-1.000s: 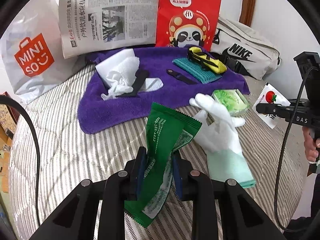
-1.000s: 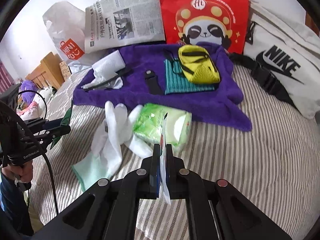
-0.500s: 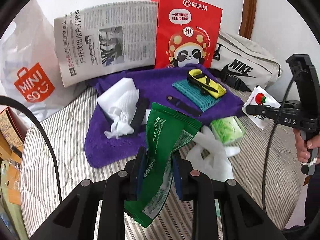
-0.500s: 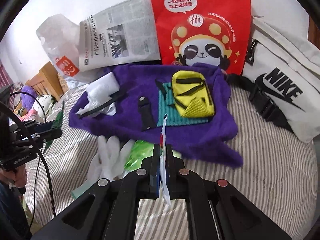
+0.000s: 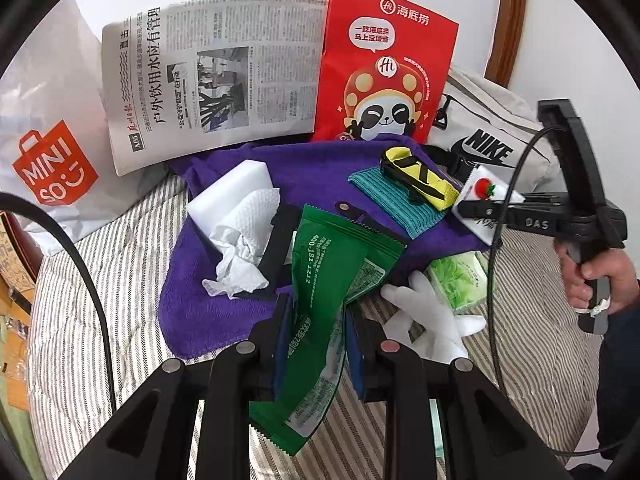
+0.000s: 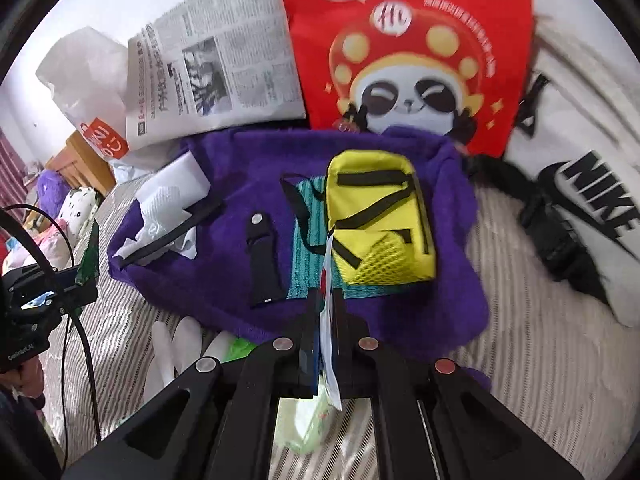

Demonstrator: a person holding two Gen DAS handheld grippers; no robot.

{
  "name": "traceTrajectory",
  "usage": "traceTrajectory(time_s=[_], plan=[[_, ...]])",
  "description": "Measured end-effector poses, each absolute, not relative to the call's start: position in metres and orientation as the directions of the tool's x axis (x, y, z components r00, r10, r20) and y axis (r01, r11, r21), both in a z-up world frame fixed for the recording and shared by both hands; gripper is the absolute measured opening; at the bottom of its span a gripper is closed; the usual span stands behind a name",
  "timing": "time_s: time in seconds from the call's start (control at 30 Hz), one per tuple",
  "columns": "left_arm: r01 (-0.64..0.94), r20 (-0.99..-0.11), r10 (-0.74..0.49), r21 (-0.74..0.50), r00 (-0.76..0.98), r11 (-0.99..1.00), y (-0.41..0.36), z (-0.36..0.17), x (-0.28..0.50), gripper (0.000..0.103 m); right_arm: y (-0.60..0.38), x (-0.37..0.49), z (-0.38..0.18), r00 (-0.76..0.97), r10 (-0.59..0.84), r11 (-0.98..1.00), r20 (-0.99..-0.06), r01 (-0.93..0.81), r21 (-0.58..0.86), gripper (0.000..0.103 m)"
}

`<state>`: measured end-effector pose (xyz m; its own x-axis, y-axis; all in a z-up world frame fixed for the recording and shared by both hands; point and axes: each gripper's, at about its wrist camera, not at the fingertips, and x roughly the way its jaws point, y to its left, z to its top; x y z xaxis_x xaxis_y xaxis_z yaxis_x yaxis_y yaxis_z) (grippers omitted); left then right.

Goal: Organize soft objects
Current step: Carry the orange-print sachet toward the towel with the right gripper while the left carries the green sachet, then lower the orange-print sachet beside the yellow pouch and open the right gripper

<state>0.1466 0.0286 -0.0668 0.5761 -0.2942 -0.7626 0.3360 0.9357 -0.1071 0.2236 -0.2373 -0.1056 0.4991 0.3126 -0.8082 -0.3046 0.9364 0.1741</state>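
Observation:
My left gripper (image 5: pixel 316 312) is shut on a green foil packet (image 5: pixel 328 280), held above the near edge of the purple towel (image 5: pixel 208 300). My right gripper (image 6: pixel 326 300) is shut on a thin white sachet (image 6: pixel 327 320) with a tomato print (image 5: pixel 484 188), seen edge-on, over the towel's (image 6: pixel 400 312) front edge near the yellow pouch (image 6: pixel 376 216) and teal cloth (image 6: pixel 308 264). A white glove (image 5: pixel 428 324) and a green tissue pack (image 5: pixel 460 280) lie on the striped bedding beside the towel.
On the towel lie a white sponge block (image 5: pixel 232 188), crumpled paper towel (image 5: pixel 244 248) and a black strap (image 6: pixel 262 256). Behind stand a newspaper (image 5: pixel 212 72), a red panda bag (image 5: pixel 384 68), a white Nike bag (image 5: pixel 488 136) and a Miniso bag (image 5: pixel 48 160).
Both grippers have moved forward toward the purple towel with their packets. The glove and tissue pack have slid from ahead of the right gripper to beneath it.

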Motion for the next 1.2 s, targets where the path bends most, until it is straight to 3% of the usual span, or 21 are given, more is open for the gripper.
traceTrajectory(time_s=[0.8, 0.9, 1.03, 1.2], plan=[[0.349, -0.784, -0.310, -0.128, 0.537, 0.928, 0.016, -0.078, 0.177, 0.024, -0.237, 0.247, -0.126, 0.442, 0.352, 0.907, -0.825, -0.380, 0.183, 0.006], [0.354, -0.787, -0.311, -0.126, 0.534, 0.927, 0.013, -0.079, 0.178, 0.024, -0.239, 0.244, -0.125, 0.432, 0.327, 0.911, -0.840, -0.379, 0.160, 0.014], [0.367, -0.791, -0.314, -0.123, 0.525, 0.922, 0.007, -0.080, 0.179, 0.024, -0.246, 0.240, -0.121, 0.448, 0.303, 0.921, -0.841, -0.364, 0.138, 0.036], [0.361, -0.793, -0.300, -0.109, 0.531, 0.926, 0.005, -0.080, 0.184, 0.024, -0.261, 0.236, -0.112, 0.472, 0.278, 0.935, -0.837, -0.333, 0.123, 0.037]])
